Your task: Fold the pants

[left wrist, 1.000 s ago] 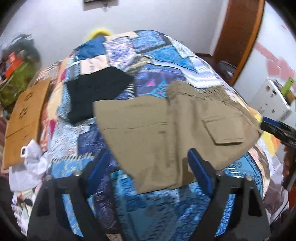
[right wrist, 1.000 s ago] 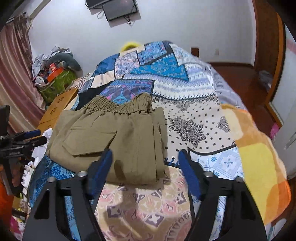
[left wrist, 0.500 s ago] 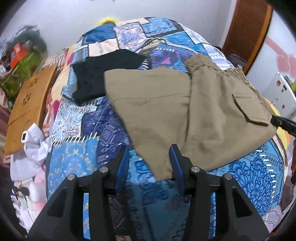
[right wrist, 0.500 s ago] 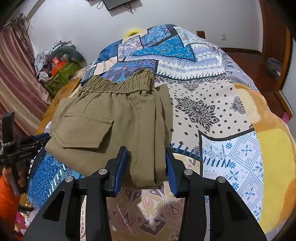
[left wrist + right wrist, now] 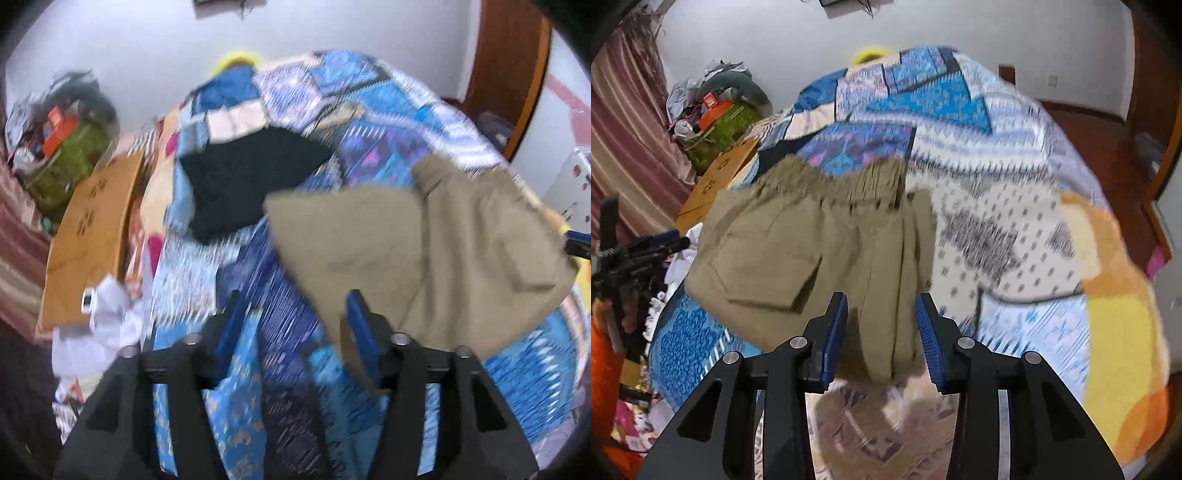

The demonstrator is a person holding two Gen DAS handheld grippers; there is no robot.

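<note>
Khaki pants (image 5: 436, 254) lie folded on the patchwork bedspread (image 5: 280, 306), with the elastic waistband (image 5: 846, 184) at the far side and a back pocket (image 5: 764, 269) facing up. My left gripper (image 5: 291, 328) is open and empty; its right finger (image 5: 360, 328) is over the near-left edge of the pants. My right gripper (image 5: 881, 332) is open, its jaws on either side of the near folded edge of the pants (image 5: 890, 332). Both views are motion-blurred.
A black garment (image 5: 243, 181) lies on the bed beyond the pants. A wooden board (image 5: 88, 236), white cloth (image 5: 99, 325) and clutter with a green bag (image 5: 70, 162) sit left of the bed. A wooden door (image 5: 513, 70) stands at right.
Both grippers have pulled back and tilted up, so the pants sit higher in view. The left jaws have opened wider than half a second ago; the right jaws are a little wider too.
</note>
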